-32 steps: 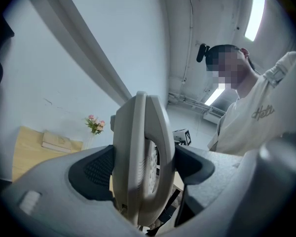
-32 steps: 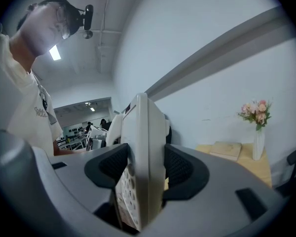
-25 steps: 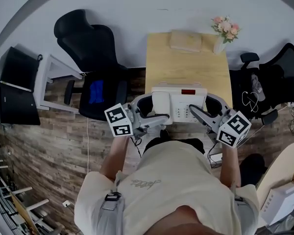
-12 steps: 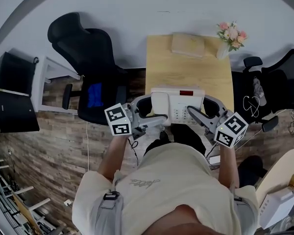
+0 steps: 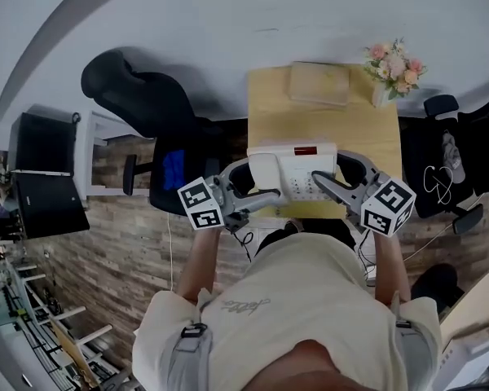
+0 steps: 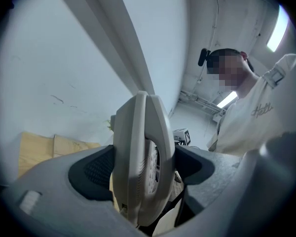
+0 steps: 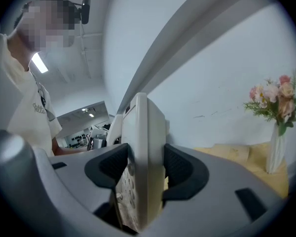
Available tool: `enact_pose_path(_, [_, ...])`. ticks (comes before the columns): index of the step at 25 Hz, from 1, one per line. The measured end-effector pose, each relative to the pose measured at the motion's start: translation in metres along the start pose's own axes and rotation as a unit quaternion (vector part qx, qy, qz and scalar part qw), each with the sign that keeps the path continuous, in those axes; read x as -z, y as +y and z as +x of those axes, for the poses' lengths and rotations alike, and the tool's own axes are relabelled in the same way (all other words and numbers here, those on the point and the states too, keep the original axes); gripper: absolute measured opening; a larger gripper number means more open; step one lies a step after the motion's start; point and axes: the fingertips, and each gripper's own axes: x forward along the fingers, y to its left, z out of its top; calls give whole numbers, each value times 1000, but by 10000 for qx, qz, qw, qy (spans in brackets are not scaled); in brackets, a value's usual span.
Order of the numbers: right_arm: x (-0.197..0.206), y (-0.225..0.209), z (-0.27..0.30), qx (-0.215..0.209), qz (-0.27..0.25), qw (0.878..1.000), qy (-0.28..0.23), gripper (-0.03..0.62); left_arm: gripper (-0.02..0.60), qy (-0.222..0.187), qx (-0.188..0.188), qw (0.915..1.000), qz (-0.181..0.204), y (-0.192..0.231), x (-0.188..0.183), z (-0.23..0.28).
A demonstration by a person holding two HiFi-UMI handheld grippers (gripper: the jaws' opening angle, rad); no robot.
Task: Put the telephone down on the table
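A white desk telephone (image 5: 297,172) with a red display and a keypad is held in the air over the near edge of the light wooden table (image 5: 319,125). My left gripper (image 5: 257,187) is shut on its left side, where the handset (image 6: 140,162) lies. My right gripper (image 5: 330,182) is shut on its right edge (image 7: 145,164). In both gripper views the telephone stands edge-on between the dark pads (image 6: 96,171), filling the gap. The telephone's underside is hidden.
A flat beige box (image 5: 319,84) lies at the table's far side, and a white vase of pink flowers (image 5: 394,65) stands at its far right corner. Black office chairs stand left (image 5: 159,120) and right (image 5: 452,149) of the table. A white wall runs behind.
The telephone and both grippers have moved forward, further over the table's near edge. The head view has shifted with the person; the grip on each side is unchanged.
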Motion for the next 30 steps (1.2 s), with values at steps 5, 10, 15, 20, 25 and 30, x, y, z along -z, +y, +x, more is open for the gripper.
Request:
enact_pose_path(5, [-3, -32, 4, -144, 122, 9998, 89, 229, 379, 9, -136, 9998, -158, 23, -2, 20])
enact_pose_path(10, [1, -51, 14, -280, 192, 9992, 198, 227, 379, -51, -262, 9992, -312, 42, 2, 25])
enact_pose_path(15, [11, -54, 33, -398, 313, 9980, 381, 227, 379, -95, -387, 9979, -512, 56, 10, 13])
enact_pose_path(20, [20, -56, 52, -288, 437, 9975, 479, 227, 379, -21, -334, 9976, -612, 72, 13, 0])
enact_pose_path(25, [25, -50, 75, -207, 501, 9963, 664, 227, 379, 107, -220, 9971, -720, 86, 15, -20])
enact_pose_path(30, [35, -60, 100, -129, 603, 9951, 776, 227, 379, 195, -146, 9959, -869, 114, 20, -31])
